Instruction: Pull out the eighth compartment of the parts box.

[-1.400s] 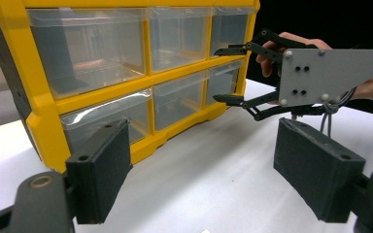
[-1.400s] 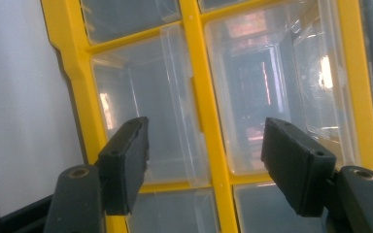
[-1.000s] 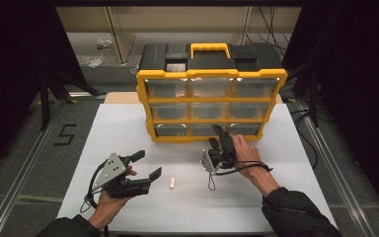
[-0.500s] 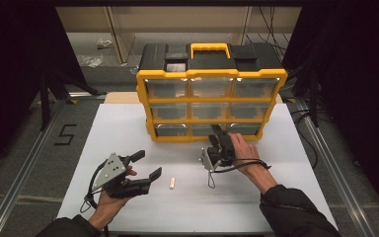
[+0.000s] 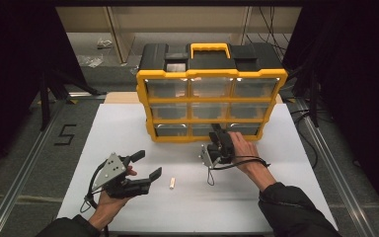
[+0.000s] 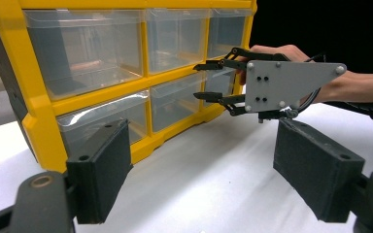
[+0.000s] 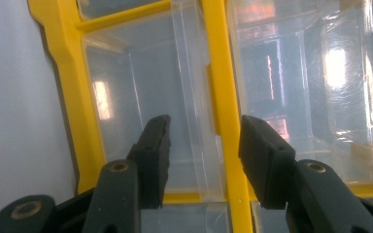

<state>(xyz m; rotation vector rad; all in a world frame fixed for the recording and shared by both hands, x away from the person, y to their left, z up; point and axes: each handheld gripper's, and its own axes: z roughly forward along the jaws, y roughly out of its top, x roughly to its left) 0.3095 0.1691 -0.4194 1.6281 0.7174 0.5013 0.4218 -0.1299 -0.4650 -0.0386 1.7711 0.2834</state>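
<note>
Yellow drawer cabinet (image 5: 211,101) stands upright at the far middle of the white table (image 5: 128,128), three rows of clear drawers facing the person. Right gripper (image 5: 219,134) is up against the bottom row, at the middle drawer (image 5: 205,130). In the right gripper view its jaws have just been closing and now stand half-narrowed, one on each side of the drawer's clear front lip (image 7: 189,111) and the yellow bar (image 7: 223,111) next to it; I can't tell whether the pads touch plastic yet, so no grip claimed.

Key relation: the drawer lies straight ahead of the right gripper's jaws, and its slide axis runs from the cabinet toward the person. The pull, once the lip is pinched, would have to come straight back along that line (a skewed tug would likely jam the drawer or drag the whole cabinet).

Left gripper (image 5: 145,167) hovers over the near left of the table, jaws wide and holding nothing, well apart from the cabinet. A small pale peg (image 5: 172,183) lies on the table just beside it, the left hand being much the nearer.
</note>
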